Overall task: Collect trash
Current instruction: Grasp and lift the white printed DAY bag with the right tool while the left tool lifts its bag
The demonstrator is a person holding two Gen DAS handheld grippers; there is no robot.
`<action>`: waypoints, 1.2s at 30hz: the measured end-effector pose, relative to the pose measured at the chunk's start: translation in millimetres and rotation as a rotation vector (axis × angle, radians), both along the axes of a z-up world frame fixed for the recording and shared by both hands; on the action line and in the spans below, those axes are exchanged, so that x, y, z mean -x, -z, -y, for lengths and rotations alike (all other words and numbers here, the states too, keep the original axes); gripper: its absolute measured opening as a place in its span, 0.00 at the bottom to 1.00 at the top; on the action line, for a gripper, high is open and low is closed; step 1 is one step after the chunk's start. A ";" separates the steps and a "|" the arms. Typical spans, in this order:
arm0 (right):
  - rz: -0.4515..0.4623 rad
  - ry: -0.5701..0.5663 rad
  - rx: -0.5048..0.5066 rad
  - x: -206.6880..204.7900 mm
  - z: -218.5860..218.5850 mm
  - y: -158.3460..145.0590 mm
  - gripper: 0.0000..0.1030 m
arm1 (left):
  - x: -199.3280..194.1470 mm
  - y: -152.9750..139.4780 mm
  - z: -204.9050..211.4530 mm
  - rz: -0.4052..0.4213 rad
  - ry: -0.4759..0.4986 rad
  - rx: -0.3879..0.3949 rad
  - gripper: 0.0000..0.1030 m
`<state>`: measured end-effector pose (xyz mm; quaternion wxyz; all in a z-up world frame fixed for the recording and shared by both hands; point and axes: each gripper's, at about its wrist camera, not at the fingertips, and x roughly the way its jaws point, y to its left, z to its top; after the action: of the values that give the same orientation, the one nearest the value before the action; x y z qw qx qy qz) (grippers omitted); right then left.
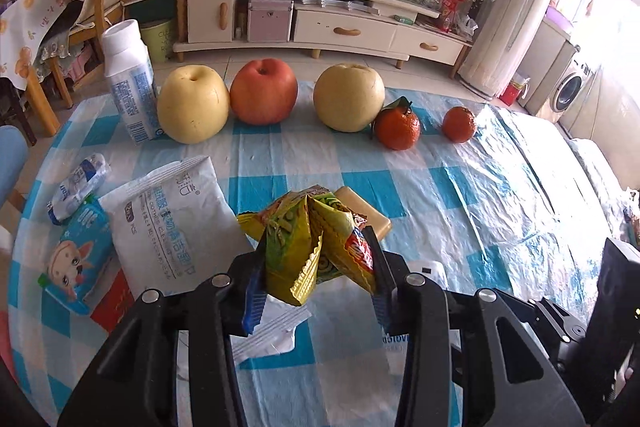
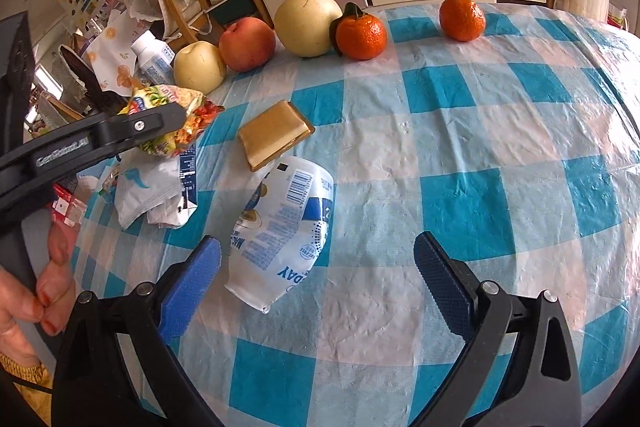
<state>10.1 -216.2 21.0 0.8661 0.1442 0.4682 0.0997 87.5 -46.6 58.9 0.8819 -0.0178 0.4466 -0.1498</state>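
**Wrapper lifted, pouch next in line**

The left gripper [image 1: 320, 267] is clamped on a crumpled snack wrapper [image 1: 316, 247], its yellow and green foil folded into sharp pleats between the blue pads; from the right wrist view the wrapper [image 2: 176, 123] hangs clear above the table [image 2: 520, 147], likely so it can be carried off without dragging other litter along

The right gripper [image 2: 316, 267] stands wide and empty, low over the checked plastic cloth, with a flattened white pouch [image 2: 280, 231] lying just inside its left finger [image 2: 196, 279]; that placing looks like a line-up for the next grab. The pouch is thin, glossy film, creased and limp, so it should pinch easily

More trash sits to the left: torn white packaging [image 2: 152, 191], a wipes pack [image 1: 176, 219] and a small tissue pack [image 1: 76, 259]. A tan, flat block [image 2: 274, 135] lies just beyond the pouch

Along the far edge stand a pear [image 1: 192, 103], an apple [image 1: 264, 91], another pear [image 1: 348, 97] and two tangerines [image 1: 398, 129], round and firm, presumably to be left alone
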 end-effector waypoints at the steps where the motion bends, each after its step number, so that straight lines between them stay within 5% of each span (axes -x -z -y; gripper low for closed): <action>1: 0.001 -0.004 0.000 -1.2 -2.1 0.8 0.95 | 7.1 -2.5 -4.3 0.004 -0.002 0.013 0.43; 11: 0.008 -0.044 0.046 -15.6 -24.6 12.3 0.94 | 60.0 -16.3 -51.8 0.027 -0.041 0.108 0.42; 22: 0.056 -0.089 0.231 -17.5 -49.7 16.5 0.81 | 99.6 -14.8 -122.8 0.081 -0.151 0.192 0.42; 27: 0.075 -0.104 0.326 -16.3 -56.8 18.5 0.63 | 99.5 0.2 -146.5 0.076 -0.189 0.202 0.42; 30: 0.087 -0.109 0.325 -16.5 -57.6 17.4 0.46 | 100.6 4.1 -156.2 0.083 -0.198 0.200 0.42; 36: 0.101 -0.095 0.308 -12.5 -52.9 16.0 0.28 | 102.6 15.0 -181.9 0.090 -0.239 0.177 0.43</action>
<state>22.6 -163.2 5.0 0.8947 -0.0177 0.4401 0.0745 -15.1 135.3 44.0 0.9075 -0.1417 0.3866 -0.0832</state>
